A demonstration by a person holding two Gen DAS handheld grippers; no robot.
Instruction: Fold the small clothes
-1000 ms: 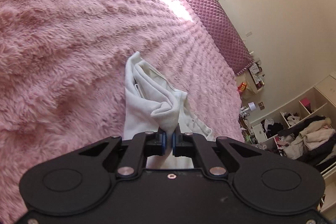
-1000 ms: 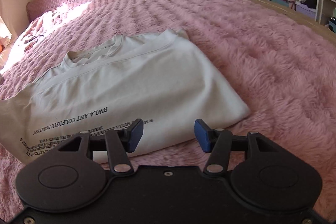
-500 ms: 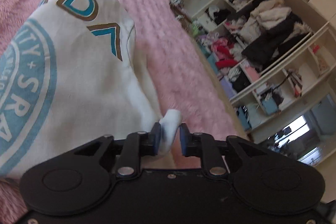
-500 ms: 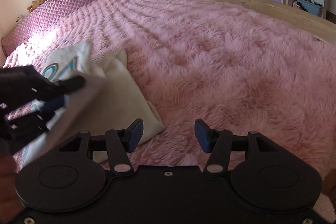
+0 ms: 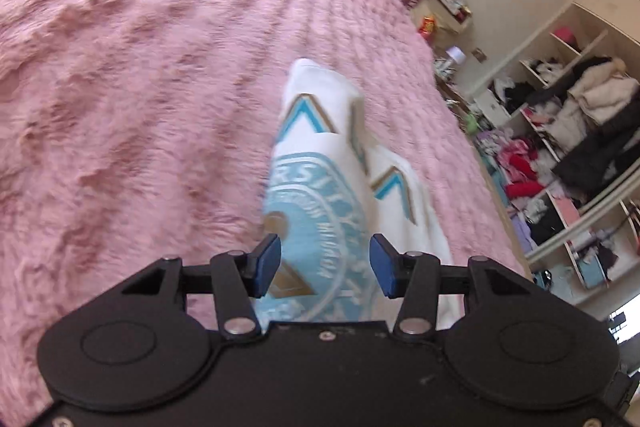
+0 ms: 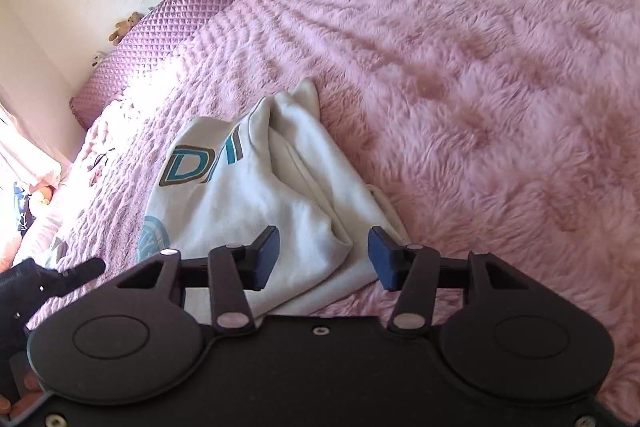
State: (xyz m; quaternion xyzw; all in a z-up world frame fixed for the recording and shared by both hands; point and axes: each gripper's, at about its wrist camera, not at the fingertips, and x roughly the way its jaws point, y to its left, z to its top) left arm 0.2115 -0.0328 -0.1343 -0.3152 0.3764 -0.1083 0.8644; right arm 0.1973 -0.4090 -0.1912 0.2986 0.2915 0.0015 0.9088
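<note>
— What could have gone wrong from there?

— I judged the fold itself was the weak spot. The white shirt lay bunched on the pink fleece blanket, doubled over loosely, with a thick rolled edge close in front of my right gripper. If I had pinched only that top roll, I reckoned the layers beneath would have slid on the fleece and the fold would have opened (plush fabric gives little hold).

— And your grippers?

— Both stood open, empty. The left gripper had just been opening; the shirt showed between its pads in the picture, but lying on the blanket beyond them, with neither pad pressing it. The right one hung just short of the shirt's near end, jaws apart, nothing in them.

— Which way did the shirt point?

— Its long axis ran away from me, from the wide near end by my grippers to a narrow peaked end pointing toward the purple quilted headboard. The teal printed crest faced up, on the left half as the right camera saw it.

— Anything else to fear?

— The left view was blurred, so I could not tell how flat that side lay; a hidden crease there might have been folded in.
</note>
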